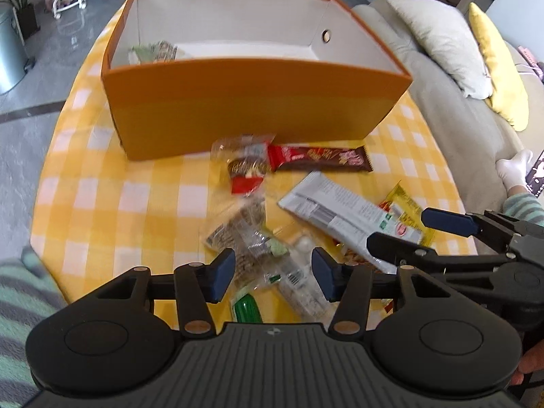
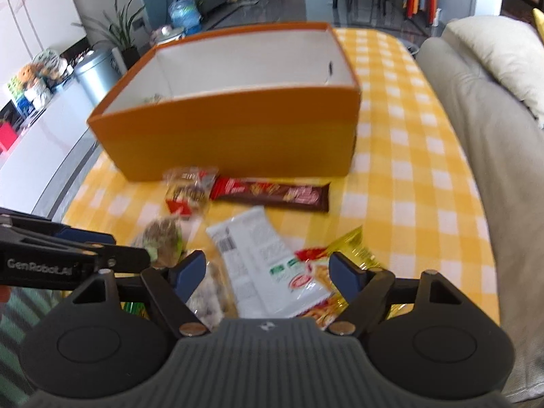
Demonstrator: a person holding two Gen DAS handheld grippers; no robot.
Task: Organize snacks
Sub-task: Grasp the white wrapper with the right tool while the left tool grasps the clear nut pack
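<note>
Both tongs hang open and empty over the snack pile on the near part of the checked table (image 2: 408, 156): left gripper (image 1: 273, 277) above clear packets (image 1: 258, 248), right gripper (image 2: 267, 275) above the white packet (image 2: 268, 265). Since wrappers overlap, closing may snag two, or slide off slick film. The orange box (image 1: 251, 108) stands beyond, one packet inside at its far left.
</note>
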